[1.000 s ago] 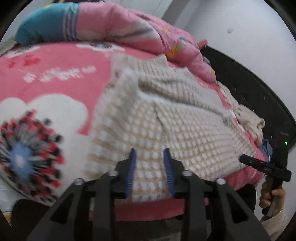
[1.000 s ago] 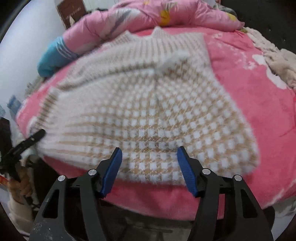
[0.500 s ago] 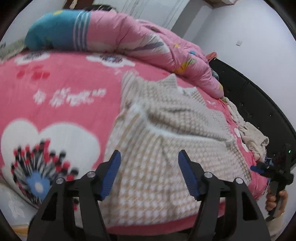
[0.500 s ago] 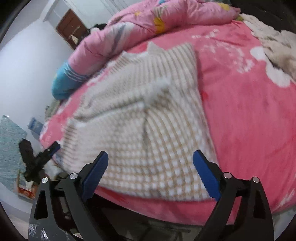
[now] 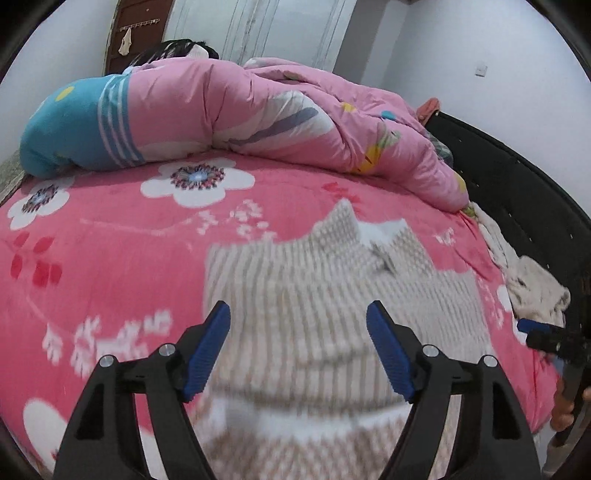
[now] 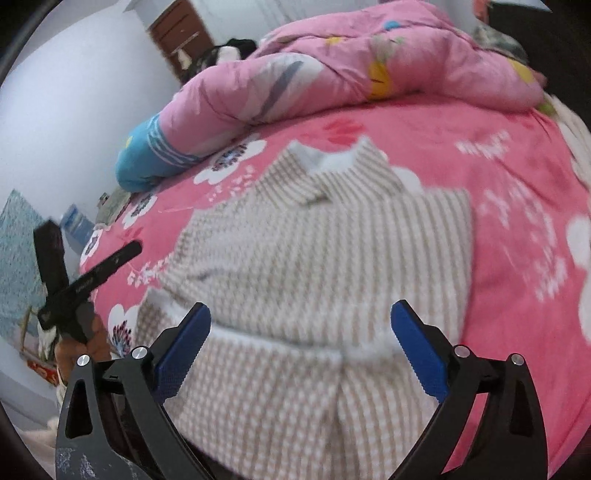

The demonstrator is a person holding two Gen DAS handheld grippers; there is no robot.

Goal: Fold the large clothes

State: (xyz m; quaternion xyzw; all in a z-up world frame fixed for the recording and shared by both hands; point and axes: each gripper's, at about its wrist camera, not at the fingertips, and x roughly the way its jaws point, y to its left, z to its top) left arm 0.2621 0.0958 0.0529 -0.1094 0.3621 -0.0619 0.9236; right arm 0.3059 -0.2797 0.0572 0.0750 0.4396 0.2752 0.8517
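A beige-and-white checked knit sweater (image 5: 332,295) lies flat on the pink flowered bed cover (image 5: 110,240), collar at the far end, sleeves folded in over the body. It also shows in the right wrist view (image 6: 325,266). My left gripper (image 5: 298,347) is open and empty, held above the sweater's near half. My right gripper (image 6: 301,347) is open wide and empty, above the sweater's hem end. The right gripper shows at the right edge of the left wrist view (image 5: 546,339); the left gripper shows at the left of the right wrist view (image 6: 96,273).
A bunched pink quilt (image 5: 277,122) with a blue end lies across the far side of the bed. A black bed frame (image 5: 517,192) runs along the right. A cream garment (image 5: 532,291) lies crumpled by that frame. A brown door (image 5: 136,33) stands behind.
Both grippers opened wider and rose away from the sweater's hem. The views now look farther up the bed, and the sweater lies folded shorter than before.
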